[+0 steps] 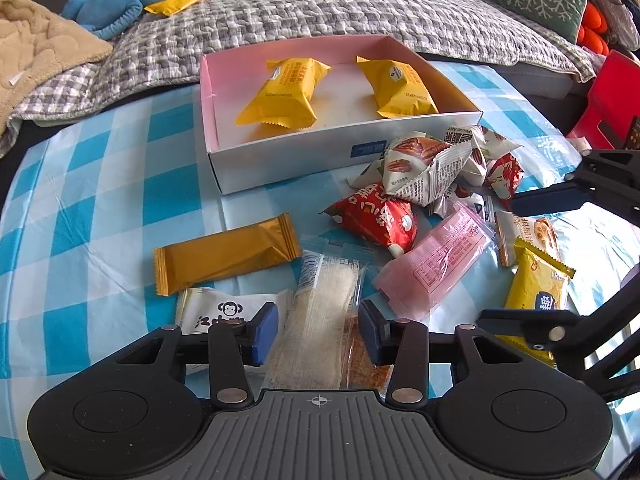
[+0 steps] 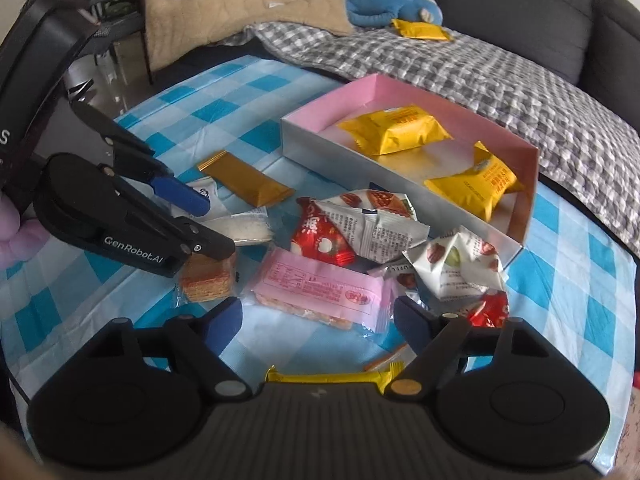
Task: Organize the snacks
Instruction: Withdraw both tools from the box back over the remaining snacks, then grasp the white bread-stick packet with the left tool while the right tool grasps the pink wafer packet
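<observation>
Left wrist view: the left hand-held gripper [image 1: 318, 332] straddles a clear wafer packet [image 1: 316, 332], jaws apart. The right hand-held gripper [image 2: 318, 320] gapes wide, empty, over the pink packet [image 2: 320, 292]; a yellow packet [image 2: 332, 377] at 6 o'clock is half hidden.

we see a bench under a blue-and-white checked cloth [image 1: 100, 184], a shallow cardboard box [image 1: 280, 160] white outside and pink inside, two bright yellow packets [image 1: 280, 92] in it, a plain gold foil bar [image 1: 228, 254], a translucent pink wrapper [image 1: 436, 264], a red printed pouch [image 1: 376, 216], and dark blue pads on the black left hand-held gripper [image 1: 318, 330].

Bare floor shows between two yellow packets [image 1: 282, 94] [image 1: 396, 88] inside the box [image 1: 280, 160]; snack pile [image 1: 432, 168] crowds its front wall.
</observation>
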### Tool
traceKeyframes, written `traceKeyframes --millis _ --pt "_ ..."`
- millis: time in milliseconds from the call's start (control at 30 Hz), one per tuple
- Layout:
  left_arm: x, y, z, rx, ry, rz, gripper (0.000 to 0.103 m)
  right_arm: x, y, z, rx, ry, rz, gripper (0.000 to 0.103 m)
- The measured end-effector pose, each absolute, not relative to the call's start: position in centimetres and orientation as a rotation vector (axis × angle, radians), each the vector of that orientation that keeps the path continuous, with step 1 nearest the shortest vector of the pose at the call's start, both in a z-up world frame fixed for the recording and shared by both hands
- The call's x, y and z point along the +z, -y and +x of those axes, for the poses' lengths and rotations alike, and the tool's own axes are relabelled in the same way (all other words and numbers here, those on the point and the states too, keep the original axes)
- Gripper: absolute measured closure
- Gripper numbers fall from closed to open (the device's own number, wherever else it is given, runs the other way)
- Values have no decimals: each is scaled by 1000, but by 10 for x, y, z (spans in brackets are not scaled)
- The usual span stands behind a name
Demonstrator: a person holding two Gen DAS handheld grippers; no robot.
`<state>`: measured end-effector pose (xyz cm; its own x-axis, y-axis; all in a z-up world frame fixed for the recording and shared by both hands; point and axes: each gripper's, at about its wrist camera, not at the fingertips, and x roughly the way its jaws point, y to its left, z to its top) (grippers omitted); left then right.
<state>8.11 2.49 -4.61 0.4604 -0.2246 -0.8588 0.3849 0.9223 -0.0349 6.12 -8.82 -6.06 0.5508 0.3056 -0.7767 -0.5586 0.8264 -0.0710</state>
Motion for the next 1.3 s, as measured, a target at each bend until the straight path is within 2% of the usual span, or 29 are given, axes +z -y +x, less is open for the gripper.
traceKeyframes --millis 267,700,1167,1300 --pt "-50 -30 93 -409 -1066 109 61 -72 73 79 611 -853 -440 35" --pt "-54 -34 94 -460 -1134 103 61 -67 67 59 674 -985 -496 39" --pt "-61 -26 86 -443 -1126 175 50 -83 60 62 615 -900 -552 26" --pt "-62 -22 84 -441 -1117 203 46 -83 60 60 612 -873 -567 29"
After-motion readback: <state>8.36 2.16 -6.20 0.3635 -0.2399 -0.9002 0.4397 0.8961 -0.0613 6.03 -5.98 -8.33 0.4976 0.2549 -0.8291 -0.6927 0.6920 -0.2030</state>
